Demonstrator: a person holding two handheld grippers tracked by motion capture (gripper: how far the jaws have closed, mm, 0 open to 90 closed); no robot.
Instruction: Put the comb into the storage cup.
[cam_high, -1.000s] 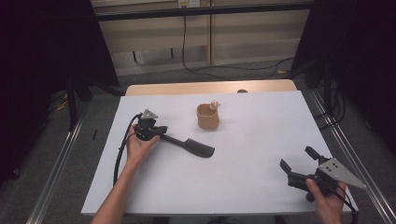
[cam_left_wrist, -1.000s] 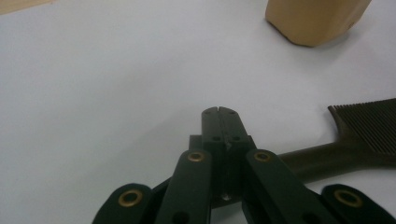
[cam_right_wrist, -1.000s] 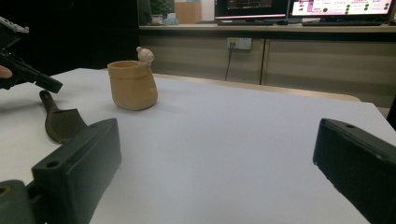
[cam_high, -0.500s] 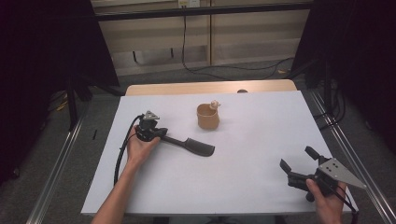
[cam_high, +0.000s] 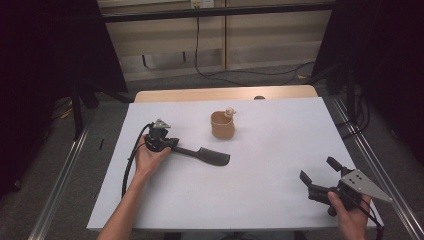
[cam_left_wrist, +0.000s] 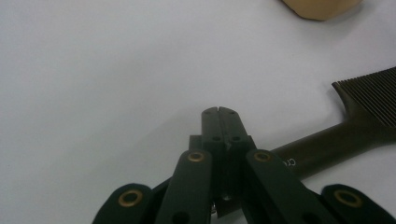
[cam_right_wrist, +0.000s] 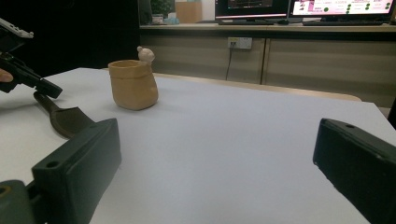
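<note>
1. The left gripper rests on the white table with its jaws pressed together and nothing between them; in the left gripper view the tips meet on bare white surface.
2. The black comb lies flat just beside that gripper. Its handle runs out from under the jaws' right side, and its teeth point away from the gripper.
3. A tan pot with a small pale figure on its rim stands beyond the comb, apart from it.
4. The right gripper is held at the table's near right corner, well apart from the comb, with its jaws spread wide and empty.
5. The table top is plain and white. Past its far edge are a wooden strip, beige wall panels, cables on a grey floor and dark curtains at both sides.
</note>
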